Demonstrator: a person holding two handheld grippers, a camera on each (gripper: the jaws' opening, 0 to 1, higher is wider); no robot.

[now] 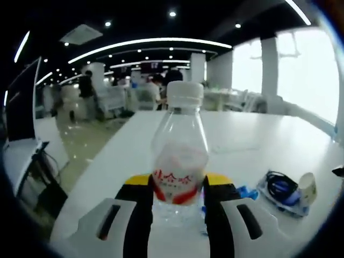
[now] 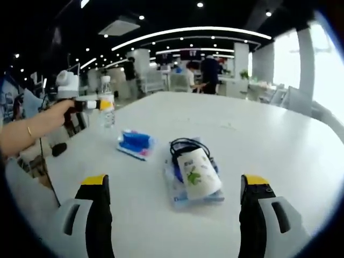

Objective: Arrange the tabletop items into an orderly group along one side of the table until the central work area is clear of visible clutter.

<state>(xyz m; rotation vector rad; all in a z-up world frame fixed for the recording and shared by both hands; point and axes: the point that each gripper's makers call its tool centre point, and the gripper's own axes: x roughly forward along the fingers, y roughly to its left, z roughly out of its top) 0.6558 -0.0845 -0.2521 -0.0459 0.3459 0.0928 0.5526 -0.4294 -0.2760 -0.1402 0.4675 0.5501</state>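
Left gripper view: camera sits low over the white table (image 1: 252, 134), at its near left edge, facing along the length toward the far end; a clear bottle (image 1: 179, 156) stands between the jaws, very close to the lens.

Right gripper view: camera is higher and set back, facing across the table's middle toward the far end.

Shared scene: the bottle (image 2: 107, 109) at the left edge, the paper cup (image 2: 198, 173) (image 1: 307, 189) on a flat packet, and the far table end.

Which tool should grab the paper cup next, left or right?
Right, probably. Its tool is open with the cup lying straight ahead between its jaws, while the left tool is shut on the bottle.
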